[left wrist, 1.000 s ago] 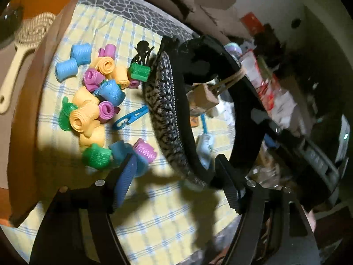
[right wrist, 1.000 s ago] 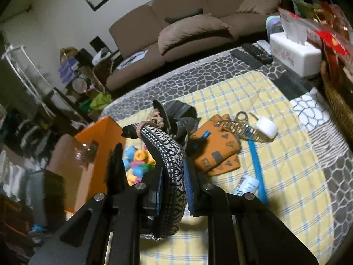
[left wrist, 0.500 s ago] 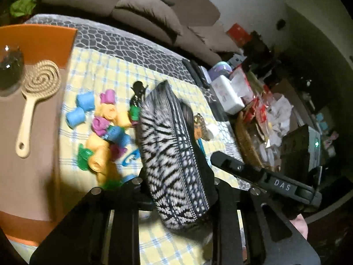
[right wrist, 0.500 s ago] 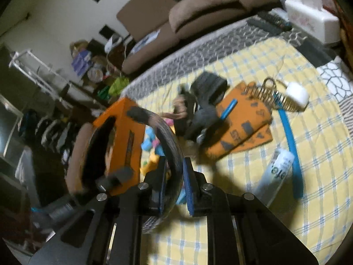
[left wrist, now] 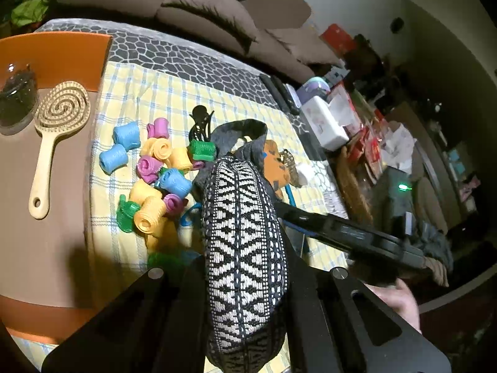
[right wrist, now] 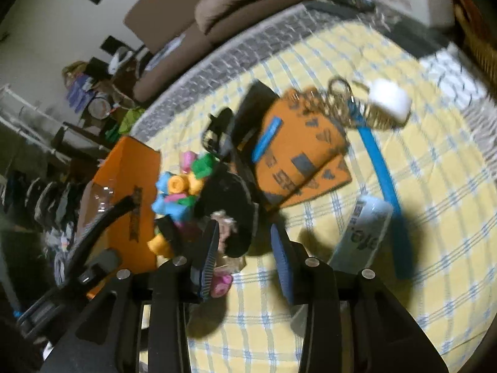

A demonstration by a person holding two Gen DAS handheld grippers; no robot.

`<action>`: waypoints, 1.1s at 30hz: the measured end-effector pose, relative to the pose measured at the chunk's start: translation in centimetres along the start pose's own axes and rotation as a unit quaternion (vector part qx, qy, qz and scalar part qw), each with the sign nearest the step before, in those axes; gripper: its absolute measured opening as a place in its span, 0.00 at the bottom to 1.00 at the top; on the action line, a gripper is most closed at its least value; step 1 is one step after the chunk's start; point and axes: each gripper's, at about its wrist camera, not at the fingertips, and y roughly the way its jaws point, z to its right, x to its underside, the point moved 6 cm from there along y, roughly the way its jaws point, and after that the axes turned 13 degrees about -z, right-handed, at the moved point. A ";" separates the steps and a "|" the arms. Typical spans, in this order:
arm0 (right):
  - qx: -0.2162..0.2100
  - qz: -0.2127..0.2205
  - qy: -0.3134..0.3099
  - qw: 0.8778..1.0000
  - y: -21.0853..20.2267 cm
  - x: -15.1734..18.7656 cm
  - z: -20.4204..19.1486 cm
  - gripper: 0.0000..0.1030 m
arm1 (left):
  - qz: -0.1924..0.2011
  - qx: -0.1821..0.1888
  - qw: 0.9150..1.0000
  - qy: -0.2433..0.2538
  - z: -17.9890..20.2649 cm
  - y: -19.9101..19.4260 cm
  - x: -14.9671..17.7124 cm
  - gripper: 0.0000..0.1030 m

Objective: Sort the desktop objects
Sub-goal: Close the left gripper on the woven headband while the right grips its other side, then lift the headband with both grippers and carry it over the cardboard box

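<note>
On the far left of the left wrist view, a brown and orange tray [left wrist: 46,242] holds a dark glass jar [left wrist: 17,93] and, just beside it, a pale wooden hairbrush [left wrist: 52,136] with a spiral head. To the right, on the yellow checked cloth [left wrist: 130,93], lies a loose heap of hair rollers [left wrist: 155,171] in blue, yellow, purple and green, many touching one another. A black claw clip [left wrist: 200,122] sits at the far edge of the heap.

In the centre, the left gripper [left wrist: 245,279] is clamped on a black-and-white woven pouch [left wrist: 242,242], which is held above the cloth with its grey strap [left wrist: 239,133] arching beyond it. Right of the pouch, the dark body of the right gripper [left wrist: 357,236] crosses the view, with a bare hand [left wrist: 400,301] below it. Farther right stand a white tissue box [left wrist: 323,121] and a wicker basket [left wrist: 354,186].

The right wrist view is blurred. Its left side shows the orange tray [right wrist: 130,168] and the rollers [right wrist: 177,186] beside it. The right gripper [right wrist: 245,255] has its fingers apart and holds nothing; the pouch's dark underside [right wrist: 230,205] hangs just ahead of them. Right of that lie an orange patterned cloth [right wrist: 298,155], a coiled metal spring [right wrist: 341,102], a white block [right wrist: 388,99], a blue strip [right wrist: 385,180] and a pale tube [right wrist: 363,230].
</note>
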 end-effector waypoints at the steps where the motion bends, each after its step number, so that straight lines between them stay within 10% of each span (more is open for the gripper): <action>1: -0.003 -0.003 0.004 1.000 0.5 -0.1 0.1 0.35 | -0.001 0.001 1.000 0.001 0.1 0.1 0.1 0.03; 6: -0.049 -0.015 0.036 0.998 3.2 -0.6 0.5 0.35 | -0.009 0.006 1.000 0.006 0.5 0.4 0.3 0.03; 11: -0.104 0.015 0.052 0.993 2.8 -1.2 -0.3 0.12 | -0.015 0.017 1.000 0.011 0.8 0.4 0.5 0.03; 20: -0.277 0.093 0.065 0.954 -3.0 -2.2 -2.1 0.10 | -0.058 0.071 0.995 0.040 3.2 1.2 2.4 0.03; 33: -0.215 0.062 -0.022 0.974 -2.4 -1.6 -5.9 0.10 | -0.143 0.125 0.978 0.082 6.2 3.6 5.7 0.01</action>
